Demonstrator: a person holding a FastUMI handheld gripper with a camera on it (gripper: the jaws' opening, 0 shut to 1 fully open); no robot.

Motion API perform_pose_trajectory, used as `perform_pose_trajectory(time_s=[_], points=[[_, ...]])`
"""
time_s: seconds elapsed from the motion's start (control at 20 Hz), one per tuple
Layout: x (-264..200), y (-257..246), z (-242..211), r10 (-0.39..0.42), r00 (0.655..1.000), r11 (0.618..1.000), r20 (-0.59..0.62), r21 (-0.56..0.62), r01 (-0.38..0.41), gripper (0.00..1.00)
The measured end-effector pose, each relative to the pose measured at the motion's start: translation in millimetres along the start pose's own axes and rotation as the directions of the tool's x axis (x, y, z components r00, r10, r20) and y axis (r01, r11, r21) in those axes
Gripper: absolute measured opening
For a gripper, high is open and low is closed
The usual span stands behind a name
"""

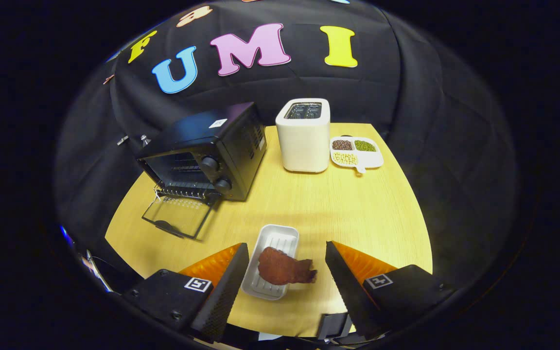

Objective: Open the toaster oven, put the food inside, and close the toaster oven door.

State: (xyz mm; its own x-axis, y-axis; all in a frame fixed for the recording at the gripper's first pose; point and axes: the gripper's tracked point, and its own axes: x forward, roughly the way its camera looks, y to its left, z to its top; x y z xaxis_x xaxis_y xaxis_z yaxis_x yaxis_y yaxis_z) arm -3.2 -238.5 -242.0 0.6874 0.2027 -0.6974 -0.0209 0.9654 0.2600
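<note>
With the toaster oven [202, 155] already standing open at the far left of the wooden table [358, 209], its glass door [178, 216] folded down flat toward the near edge, the step in hand looks to be picking up the food. The gripper [282, 272] hangs above the near part of the table with its fingers spread wide and holding nothing. Between them lies a white ribbed tray [272, 243], and on its near end a brown piece of cooked meat [285, 270], one end of which hangs over the tray's right rim. To do this well, the fingers should come straight down on either side of the meat's thick middle, low enough to grip it firmly yet clear of the tray's rim, so the tray is not pinched or dragged along. A slow closing would help, since the piece looks irregular and might twist. Once lifted, it has to travel left and forward over the lowered door to the rack inside. Farther back stand a white pop-up toaster [304, 138] and a divided dish of beans [356, 151], well apart from that route.
</note>
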Motion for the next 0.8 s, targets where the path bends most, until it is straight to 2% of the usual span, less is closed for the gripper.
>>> perform_pose_trajectory(time_s=[0.3, 0.35, 0.5, 0.6, 0.65, 0.7, 0.8], points=[[20.4, -17.4, -32.2, 0.125, 0.986, 0.981, -0.111, 0.165, -0.106, 0.97], [23.5, -15.5, -39.0, 0.149, 0.98, 0.973, -0.133, 0.195, -0.122, 0.93], [30.8, -12.8, -47.6, 0.19, 0.968, 0.96, -0.165, 0.24, -0.147, 0.75], [34.3, -13.4, -51.2, 0.201, 0.96, 0.954, -0.192, 0.263, -0.147, 0.57], [34.7, -12.8, -53.9, 0.211, 0.955, 0.948, -0.21, 0.284, -0.147, 0.45], [36.1, -9.3, -54.6, 0.226, 0.949, 0.936, -0.219, 0.318, -0.149, 0.41], [33.7, -5.7, -57.2, 0.242, 0.939, 0.921, -0.245, 0.364, -0.142, 0.28]])
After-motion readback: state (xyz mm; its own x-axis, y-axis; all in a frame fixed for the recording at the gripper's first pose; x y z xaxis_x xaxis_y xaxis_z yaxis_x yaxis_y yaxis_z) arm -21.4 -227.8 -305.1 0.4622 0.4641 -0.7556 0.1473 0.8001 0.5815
